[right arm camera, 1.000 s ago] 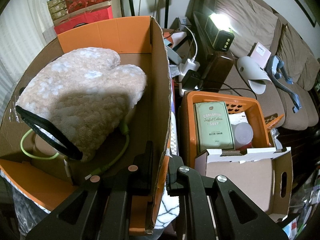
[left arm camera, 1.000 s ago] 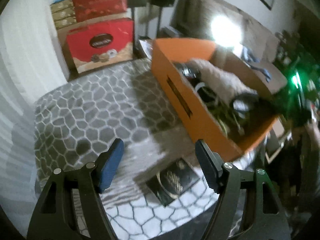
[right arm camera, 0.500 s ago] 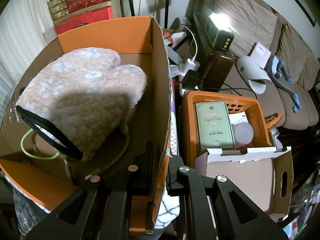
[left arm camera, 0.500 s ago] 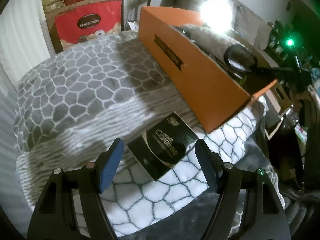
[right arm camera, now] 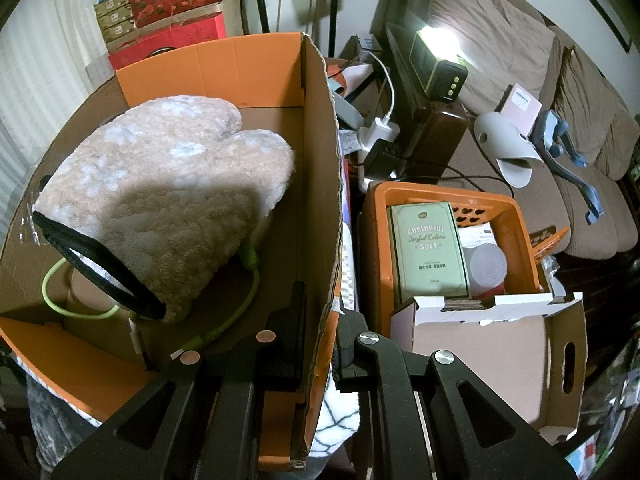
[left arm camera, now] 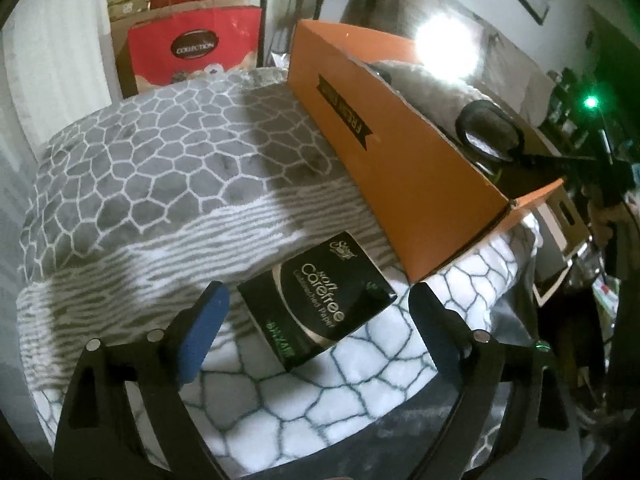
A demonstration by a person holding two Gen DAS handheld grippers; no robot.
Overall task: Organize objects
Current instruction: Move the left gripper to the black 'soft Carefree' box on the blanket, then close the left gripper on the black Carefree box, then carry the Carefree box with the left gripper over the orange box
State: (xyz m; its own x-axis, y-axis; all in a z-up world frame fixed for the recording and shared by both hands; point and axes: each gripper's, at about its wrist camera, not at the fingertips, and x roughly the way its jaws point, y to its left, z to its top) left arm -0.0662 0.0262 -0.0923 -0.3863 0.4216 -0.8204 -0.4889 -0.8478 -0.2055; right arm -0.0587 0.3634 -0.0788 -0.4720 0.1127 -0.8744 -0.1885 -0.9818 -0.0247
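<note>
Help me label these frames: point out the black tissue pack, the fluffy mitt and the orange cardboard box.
black tissue pack [left arm camera: 320, 300]: left wrist view, on its printed top face.
fluffy mitt [right arm camera: 168, 200]: right wrist view, on the middle of its palm.
orange cardboard box [left arm camera: 404, 176]: left wrist view, on its long outer side wall.

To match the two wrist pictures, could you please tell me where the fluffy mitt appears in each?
Left wrist: the fluffy mitt pokes above the orange box, upper right.
Right wrist: the mitt fills the box's interior, left of centre.
Shared landmark: the mitt's black cuff.
</note>
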